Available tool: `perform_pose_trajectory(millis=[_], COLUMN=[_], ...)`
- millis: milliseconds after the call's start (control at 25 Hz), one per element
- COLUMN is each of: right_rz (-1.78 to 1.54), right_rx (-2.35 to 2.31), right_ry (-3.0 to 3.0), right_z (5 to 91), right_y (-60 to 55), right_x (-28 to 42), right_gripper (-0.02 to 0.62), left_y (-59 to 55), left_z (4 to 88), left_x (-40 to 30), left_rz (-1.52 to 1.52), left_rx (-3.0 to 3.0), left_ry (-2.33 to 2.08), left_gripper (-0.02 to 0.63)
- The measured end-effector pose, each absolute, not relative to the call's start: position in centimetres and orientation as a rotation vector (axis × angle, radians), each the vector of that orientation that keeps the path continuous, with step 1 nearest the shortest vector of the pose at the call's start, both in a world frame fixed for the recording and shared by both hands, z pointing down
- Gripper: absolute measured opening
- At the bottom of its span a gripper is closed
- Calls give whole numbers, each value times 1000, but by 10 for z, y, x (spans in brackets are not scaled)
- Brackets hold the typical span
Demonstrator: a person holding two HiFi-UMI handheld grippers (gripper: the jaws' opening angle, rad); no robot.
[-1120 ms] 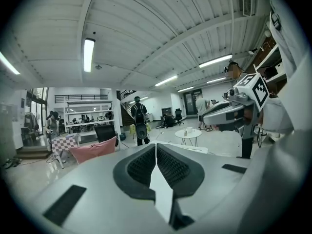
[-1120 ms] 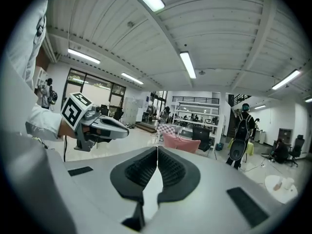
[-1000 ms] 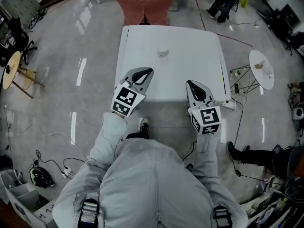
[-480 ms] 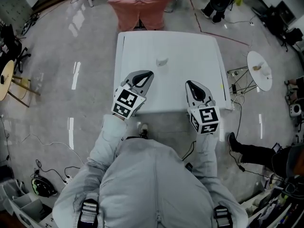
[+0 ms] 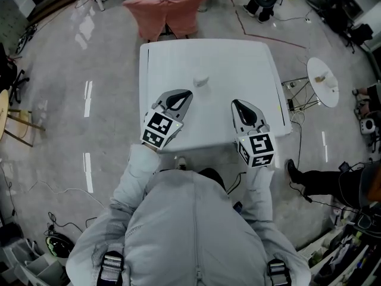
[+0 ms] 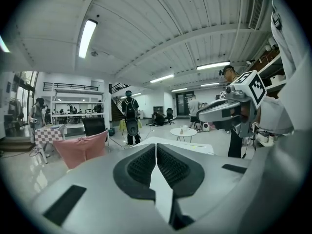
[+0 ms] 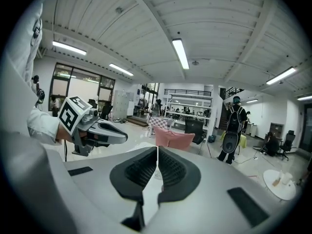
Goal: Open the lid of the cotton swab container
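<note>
- The cotton swab container (image 5: 202, 81) is shown standing on the white tabletop (image 5: 250, 64), near its middle and touched by neither tool. Its long axis and lid are too small to be made out.
- In the head view, the container is placed at about 2 o'clock from the left hand-held gripper (image 5: 185, 93), which is judged the nearer.
- It is placed at about 10 o'clock from the right hand-held gripper (image 5: 237, 104).
- Both pairs of jaws are seen clenched, with nothing grasped between them.

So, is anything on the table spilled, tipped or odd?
Nothing stands out. The container sits alone on the table, with nothing spilled round it; it is too small to judge its lid.
</note>
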State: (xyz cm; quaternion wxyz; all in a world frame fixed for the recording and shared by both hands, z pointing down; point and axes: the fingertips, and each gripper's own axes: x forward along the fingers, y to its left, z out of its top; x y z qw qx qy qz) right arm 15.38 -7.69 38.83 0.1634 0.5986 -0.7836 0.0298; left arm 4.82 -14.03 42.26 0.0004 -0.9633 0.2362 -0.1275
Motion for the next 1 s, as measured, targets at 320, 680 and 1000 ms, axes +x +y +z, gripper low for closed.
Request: perform_pose_trajectory(millis=[320,680,1000], right_rz=[143,199,256], right_rx=[1709,1661,1621], right_ry=[-2183,-2177,-2198], right_z=[409,440,468], right_y=[-104,-139,-179], right_x=[163,203,221], right_gripper=[35,35,35], left_y=[-172,-216,-244], left_z=[453,487,519], left_x=[54,86,93], left_rz=[-472,-545,-659], left_rx=[-3080,-3111,-3127], left_ry=[727,811,865], left_gripper=[25,25,25])
